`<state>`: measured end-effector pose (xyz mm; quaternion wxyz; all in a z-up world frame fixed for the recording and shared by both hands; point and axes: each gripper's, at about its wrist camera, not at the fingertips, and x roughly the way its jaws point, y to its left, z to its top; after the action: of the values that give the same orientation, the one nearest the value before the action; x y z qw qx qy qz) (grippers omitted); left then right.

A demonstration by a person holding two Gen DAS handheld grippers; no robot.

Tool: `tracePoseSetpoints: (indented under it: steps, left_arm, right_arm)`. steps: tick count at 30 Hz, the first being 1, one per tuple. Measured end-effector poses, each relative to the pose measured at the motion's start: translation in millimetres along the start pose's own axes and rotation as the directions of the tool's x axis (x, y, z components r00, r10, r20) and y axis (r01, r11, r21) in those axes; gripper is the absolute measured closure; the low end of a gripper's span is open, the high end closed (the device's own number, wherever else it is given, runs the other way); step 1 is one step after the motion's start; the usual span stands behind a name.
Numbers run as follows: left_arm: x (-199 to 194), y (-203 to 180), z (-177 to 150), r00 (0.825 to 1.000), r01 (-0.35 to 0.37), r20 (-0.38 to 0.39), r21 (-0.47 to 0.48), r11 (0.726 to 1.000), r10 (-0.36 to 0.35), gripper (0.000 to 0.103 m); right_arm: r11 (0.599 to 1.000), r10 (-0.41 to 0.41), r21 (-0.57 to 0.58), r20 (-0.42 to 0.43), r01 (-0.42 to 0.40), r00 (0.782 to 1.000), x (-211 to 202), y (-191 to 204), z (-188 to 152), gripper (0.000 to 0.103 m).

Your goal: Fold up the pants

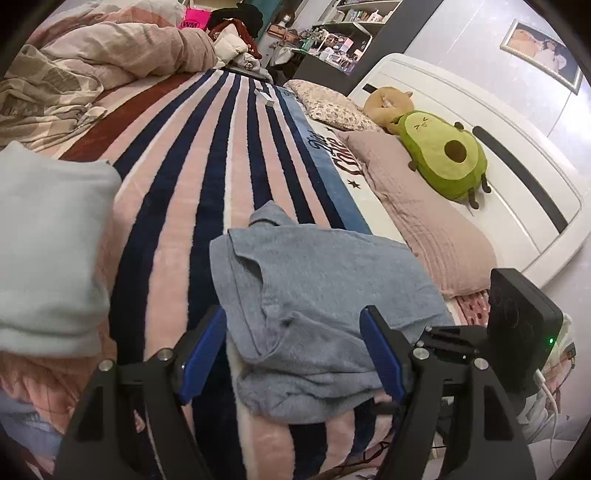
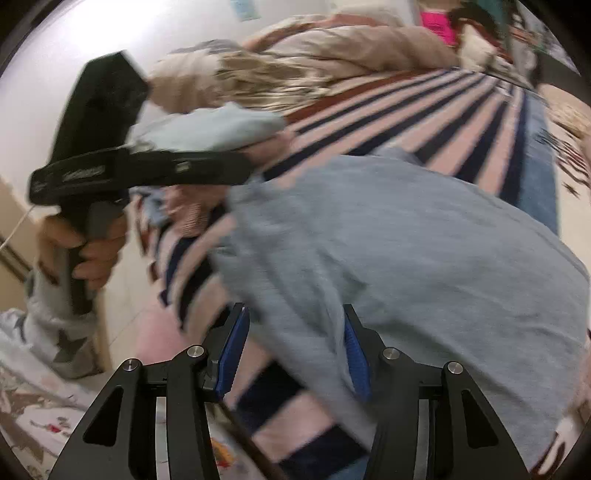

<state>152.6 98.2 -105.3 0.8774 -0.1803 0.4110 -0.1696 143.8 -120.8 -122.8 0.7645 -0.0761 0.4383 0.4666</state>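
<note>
Grey-blue pants [image 1: 317, 295] lie bunched and partly folded on a striped blanket [image 1: 207, 155]. My left gripper [image 1: 295, 325] is open, its blue-padded jaws either side of the near edge of the pants, holding nothing. The pants also fill the right wrist view [image 2: 424, 258], which is blurred. My right gripper [image 2: 295, 325] is open, with the near edge of the pants lying between the jaws. The left gripper's body, held in a hand [image 2: 92, 254], shows at the left of the right wrist view. The right gripper's black body [image 1: 517, 325] shows at the right of the left wrist view.
A folded pale blue cloth [image 1: 48, 240] lies at the left on the bed. A crumpled duvet [image 1: 96, 55] is at the far left. Pillows [image 1: 424, 221] and an avocado plush [image 1: 447, 155] lie by the white headboard [image 1: 517, 155]. Cluttered shelves [image 1: 332, 33] stand beyond.
</note>
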Motion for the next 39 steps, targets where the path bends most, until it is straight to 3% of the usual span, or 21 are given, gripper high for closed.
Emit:
tracePoseSetpoints:
  steps: [6,9,13,14,15,16,19,20,25,31,36,39]
  left_arm:
    - [-5.0,1.7,-9.3,1.0,0.023,-0.001,-0.001,1.0,-0.023,0.032]
    - [-5.8,1.3,-12.8,1.0,0.026,-0.001,0.003,1.0,-0.026,0.032]
    - [-10.0,3.6,-15.6,1.0,0.019,0.005,-0.004,1.0,-0.019,0.032]
    - [-11.6,3.9,-16.4,1.0,0.02,0.007,-0.008,1.0,-0.02,0.032]
    - [-12.9,3.7,-17.1,1.0,0.02,0.009,-0.007,1.0,-0.02,0.032]
    - [-14.2,3.3,-17.8,1.0,0.019,0.01,-0.006,1.0,-0.019,0.032]
    - [-16.3,1.1,-19.3,1.0,0.013,0.013,-0.002,1.0,-0.013,0.032]
    - [-16.9,0.4,-19.5,1.0,0.011,0.015,-0.003,1.0,-0.011,0.032]
    - [-16.7,-5.5,-16.3,1.0,0.017,0.022,-0.002,1.0,-0.017,0.032]
    - [-6.1,-20.1,-12.8,0.999,0.022,0.025,0.023,0.999,-0.023,0.032]
    - [14.7,-20.0,-15.7,1.0,-0.015,-0.025,0.027,1.0,0.016,0.032]
    - [24.2,-15.9,-19.8,0.998,-0.048,-0.049,0.021,0.999,0.049,0.032]
  right_arm:
    - [0.996,0.083,-0.02,-0.016,-0.083,0.996,2.6,19.3,-7.2,0.058]
    - [0.99,0.136,-0.038,-0.023,-0.137,0.99,-0.2,29.1,-4.2,0.069]
    - [0.999,-0.023,-0.02,0.063,0.025,0.998,-20.0,16.2,9.4,0.061]
    - [0.998,-0.065,-0.003,0.082,0.066,0.995,-25.1,7.8,12.8,0.057]
    - [0.994,-0.108,0.01,0.093,0.108,0.99,-28.5,-2.0,15.9,0.047]
    - [0.989,-0.146,0.011,0.092,0.146,0.985,-29.1,-9.7,18.0,0.038]
    - [0.985,-0.175,-0.009,0.006,0.175,0.985,-16.2,-29.6,18.5,0.038]
    - [0.987,-0.162,-0.011,-0.02,0.162,0.987,-12.5,-32.4,15.9,0.039]
    - [0.998,-0.053,-0.038,-0.055,0.051,0.997,-14.7,-13.8,-6.4,0.071]
    - [1.0,-0.029,-0.01,-0.033,0.029,0.999,-17.2,-2.5,-32.4,0.071]
    - [1.0,-0.013,0.021,0.019,0.012,1.0,-33.7,-2.0,-39.4,0.072]
    - [0.996,-0.078,0.055,0.089,0.074,0.993,-60.8,-9.7,-39.5,0.071]
